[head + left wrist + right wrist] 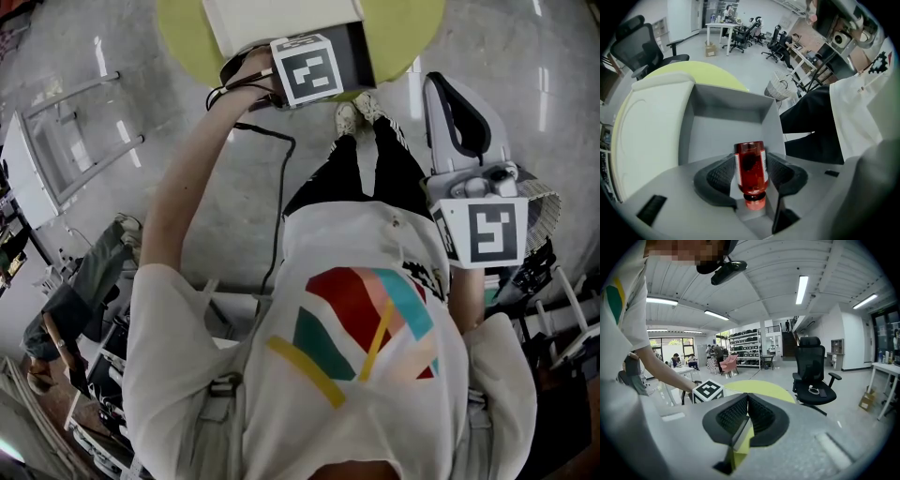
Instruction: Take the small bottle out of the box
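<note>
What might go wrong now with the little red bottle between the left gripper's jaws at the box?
The left gripper holds the small bottle by its smooth round body, so it may twist or slip back into the box. Lifted at a slant, it could catch the box wall.

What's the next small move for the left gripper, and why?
Probably a straight lift. The left gripper points down into the open box, and its pads appear to sit against both sides of the red bottle with no gap showing. Rising straight should keep the bottle off the nearby box wall.
</note>
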`<state>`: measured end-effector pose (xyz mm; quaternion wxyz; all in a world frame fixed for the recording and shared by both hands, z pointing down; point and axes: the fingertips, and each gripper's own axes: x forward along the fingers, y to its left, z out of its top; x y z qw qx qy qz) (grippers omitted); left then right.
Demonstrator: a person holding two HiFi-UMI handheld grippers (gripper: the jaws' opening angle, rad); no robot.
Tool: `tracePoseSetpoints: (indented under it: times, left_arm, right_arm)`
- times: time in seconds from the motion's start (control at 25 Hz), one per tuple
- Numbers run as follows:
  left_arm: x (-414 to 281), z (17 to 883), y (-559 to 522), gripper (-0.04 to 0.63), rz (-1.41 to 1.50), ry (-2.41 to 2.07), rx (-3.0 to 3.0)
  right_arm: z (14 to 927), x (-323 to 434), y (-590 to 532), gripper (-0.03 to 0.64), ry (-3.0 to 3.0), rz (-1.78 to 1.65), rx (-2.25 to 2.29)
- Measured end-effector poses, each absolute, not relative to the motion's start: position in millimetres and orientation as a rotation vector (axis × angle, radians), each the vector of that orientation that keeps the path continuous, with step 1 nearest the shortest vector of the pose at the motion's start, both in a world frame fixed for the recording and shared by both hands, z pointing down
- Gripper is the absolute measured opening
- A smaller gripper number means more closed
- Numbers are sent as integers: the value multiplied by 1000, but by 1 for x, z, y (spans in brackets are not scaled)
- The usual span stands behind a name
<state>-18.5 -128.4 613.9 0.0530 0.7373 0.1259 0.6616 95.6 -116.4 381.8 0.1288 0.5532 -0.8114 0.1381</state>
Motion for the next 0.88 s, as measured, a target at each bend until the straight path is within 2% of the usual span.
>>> tracePoseSetpoints:
  times: [0.88]
  left_arm:
    - [-12,626,-133,219,2134,274,2242]
  right_arm:
    - [379,89,-117,3,-2368,393,1593]
